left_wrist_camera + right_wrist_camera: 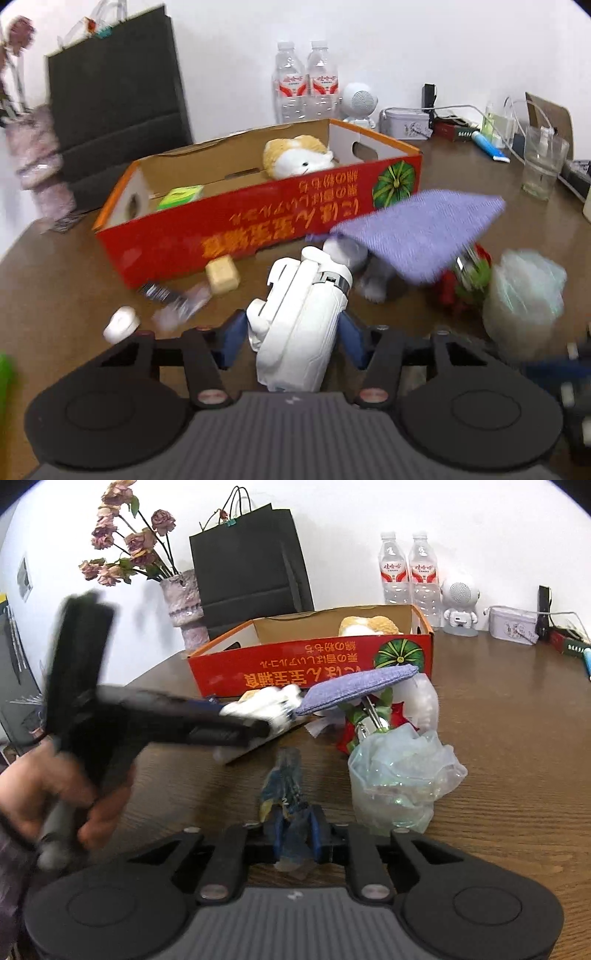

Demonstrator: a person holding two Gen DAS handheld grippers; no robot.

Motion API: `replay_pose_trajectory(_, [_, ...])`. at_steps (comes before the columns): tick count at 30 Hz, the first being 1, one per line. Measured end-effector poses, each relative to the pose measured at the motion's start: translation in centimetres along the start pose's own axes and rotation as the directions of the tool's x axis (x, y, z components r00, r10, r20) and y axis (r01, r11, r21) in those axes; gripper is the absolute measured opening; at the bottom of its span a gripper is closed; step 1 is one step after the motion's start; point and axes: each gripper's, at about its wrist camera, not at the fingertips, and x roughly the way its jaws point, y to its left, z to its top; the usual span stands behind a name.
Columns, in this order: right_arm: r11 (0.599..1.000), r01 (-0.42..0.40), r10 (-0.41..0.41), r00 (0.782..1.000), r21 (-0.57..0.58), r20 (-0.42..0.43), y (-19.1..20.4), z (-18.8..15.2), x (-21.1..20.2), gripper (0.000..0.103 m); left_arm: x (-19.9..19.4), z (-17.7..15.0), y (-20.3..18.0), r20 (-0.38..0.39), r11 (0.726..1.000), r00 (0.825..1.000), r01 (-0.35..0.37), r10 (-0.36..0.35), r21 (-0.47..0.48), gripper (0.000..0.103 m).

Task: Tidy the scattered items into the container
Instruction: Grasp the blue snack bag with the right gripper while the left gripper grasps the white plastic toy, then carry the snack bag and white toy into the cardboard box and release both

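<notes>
The red cardboard box (236, 225) stands open on the brown table; it holds a plush cat (295, 155) and a green packet (181, 195). My left gripper (295, 332) is shut on a white folded device (303, 325), held above the table in front of the box, with a purple cloth (417, 229) draped over its far end. In the right wrist view the left gripper (258, 716) crosses from the left with the device and the cloth (354, 686). My right gripper (295, 830) is shut on a blue snack wrapper (284, 786), low over the table.
A tan block (222, 275), a white cap (121, 323) and a crumpled wrapper (177, 302) lie before the box. A clear plastic bag (399, 775), a red-green item (365, 716), a glass (543, 166), water bottles (410, 572), a black bag (251, 561) and a vase (184, 602) stand around.
</notes>
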Motion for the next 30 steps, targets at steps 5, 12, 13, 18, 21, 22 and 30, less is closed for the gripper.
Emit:
replay_pose_trajectory(5, [0.998,0.015,-0.014,1.0,-0.068,0.008,1.1,-0.6,-1.2,0.011,-5.9,-4.2,-0.2,0.007,0.996,1.0,0.008,-0.007,-0.092,0.058])
replay_pose_trajectory(12, [0.991,0.02,-0.018,1.0,-0.132,0.017,2.9,-0.2,-0.5,0.025,-5.0,-3.5,0.7,0.012,0.996,0.998,0.064,-0.063,-0.067,0.078])
replay_pose_trajectory(13, [0.99,0.017,-0.015,1.0,-0.137,0.019,3.1,-0.2,-0.4,0.027,-4.6,-3.7,0.8,-0.014,0.993,0.996,0.083,-0.085,-0.08,0.076])
replay_pose_trajectory(18, [0.984,0.033,-0.034,0.999,-0.173,-0.003,4.1,-0.1,0.6,0.055,-4.2,-4.7,1.2,-0.043,0.987,0.993,0.107,-0.113,-0.121,0.056])
replay_pose_trajectory(21, [0.99,-0.005,0.0,0.999,-0.139,-0.034,3.5,0.4,1.6,0.059,-4.6,-5.1,2.1,-0.03,0.981,0.994,0.097,-0.103,-0.168,0.055])
replay_pose_trajectory(22, [0.991,0.0,-0.005,0.999,-0.13,-0.041,3.3,0.6,2.0,0.059,-4.9,-5.3,2.4,-0.023,0.979,0.995,0.092,-0.097,-0.18,0.055])
replay_pose_trajectory(30, [0.996,-0.032,0.028,0.999,-0.084,-0.043,3.2,1.4,1.9,0.005,-9.3,-4.8,5.9,0.076,0.966,0.997,0.035,-0.016,-0.255,0.055])
